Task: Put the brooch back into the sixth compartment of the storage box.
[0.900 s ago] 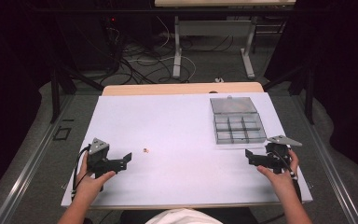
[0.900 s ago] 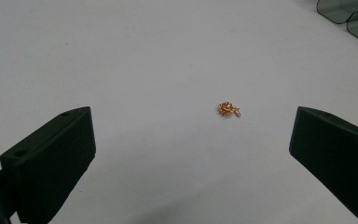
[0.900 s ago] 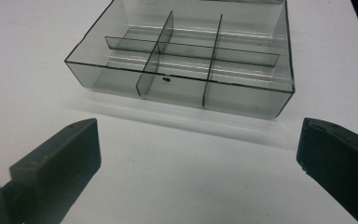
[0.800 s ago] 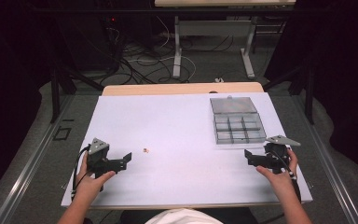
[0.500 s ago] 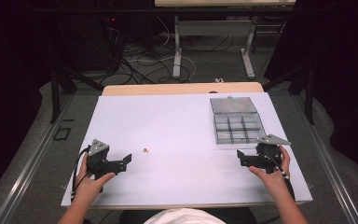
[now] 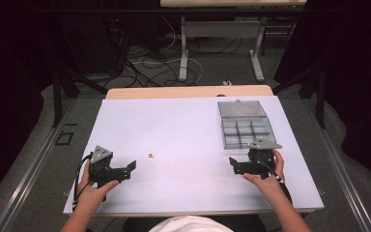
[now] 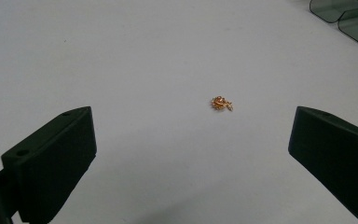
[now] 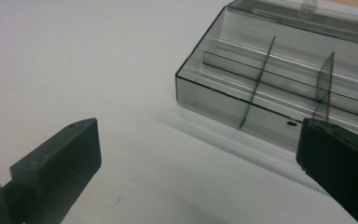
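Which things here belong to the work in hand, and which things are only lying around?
Belongs to the work:
- small gold trinket
- clear compartment box
- left gripper, open
- right gripper, open

Only lying around:
- cables on the floor
- second table behind

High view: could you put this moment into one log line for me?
left gripper: open, facing gold trinket | right gripper: open, beside divided box | nothing held

I saw a white table carrying a small gold trinket and a clear divided box, well apart.
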Tool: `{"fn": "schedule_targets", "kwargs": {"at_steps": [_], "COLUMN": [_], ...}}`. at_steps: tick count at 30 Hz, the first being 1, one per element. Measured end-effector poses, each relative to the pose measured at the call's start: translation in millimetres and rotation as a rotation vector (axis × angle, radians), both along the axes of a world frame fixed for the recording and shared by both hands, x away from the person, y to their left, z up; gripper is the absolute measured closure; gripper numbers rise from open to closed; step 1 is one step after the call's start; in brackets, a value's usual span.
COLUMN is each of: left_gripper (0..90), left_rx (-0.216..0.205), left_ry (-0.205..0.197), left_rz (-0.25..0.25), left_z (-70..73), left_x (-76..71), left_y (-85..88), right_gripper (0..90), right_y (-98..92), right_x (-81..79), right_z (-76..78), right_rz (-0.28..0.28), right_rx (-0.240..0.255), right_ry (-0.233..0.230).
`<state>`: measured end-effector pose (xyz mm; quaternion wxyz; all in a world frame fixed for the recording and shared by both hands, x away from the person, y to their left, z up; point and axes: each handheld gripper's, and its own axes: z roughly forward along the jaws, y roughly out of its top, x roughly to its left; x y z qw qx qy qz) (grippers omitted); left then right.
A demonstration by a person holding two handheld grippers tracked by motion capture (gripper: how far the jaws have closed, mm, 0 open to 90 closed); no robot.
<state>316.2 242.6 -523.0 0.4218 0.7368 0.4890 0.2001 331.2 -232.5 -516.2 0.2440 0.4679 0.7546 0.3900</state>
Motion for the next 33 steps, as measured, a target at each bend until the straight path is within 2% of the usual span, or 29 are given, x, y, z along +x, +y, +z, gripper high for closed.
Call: {"fn": "schedule_targets", "kwargs": {"at_steps": [6, 7, 13, 17, 21, 33], "left_gripper": [1.0, 1.1, 1.1, 1.3, 1.3, 1.5], "left_rx": [0.001, 0.001, -0.005, -0.003, -0.001, -0.004], "left_ry": [0.002, 0.002, -0.003, -0.001, -0.001, -0.005], "left_rz": [0.005, 0.005, 0.009, 0.009, 0.007, 0.009], "left_z": [-0.4, -0.3, -0.6, -0.3, -0.2, -0.1], "left_x": [-0.8, -0.9, -1.4, -2.0, -2.2, -2.7], "left_y": [0.6, 0.8, 0.7, 1.0, 1.6, 1.8], "right_gripper": [1.2, 1.3, 1.9, 2.3, 3.6, 7.0], "right_y": [14.6, 21.4, 43.4, 54.3, 72.0, 106.7], "right_x": [3.6, 4.6, 7.5, 10.8, 17.6, 27.6], "right_z": [-1.2, -1.4, -0.5, 0.4, 5.4, 10.6], "right_rz": [0.043, 0.066, 0.123, 0.145, 0.195, 0.246], "right_rx": [0.020, 0.017, 0.002, 0.014, 0.033, 0.037], "right_ry": [0.008, 0.012, 0.023, 0.024, 0.034, 0.025]}}
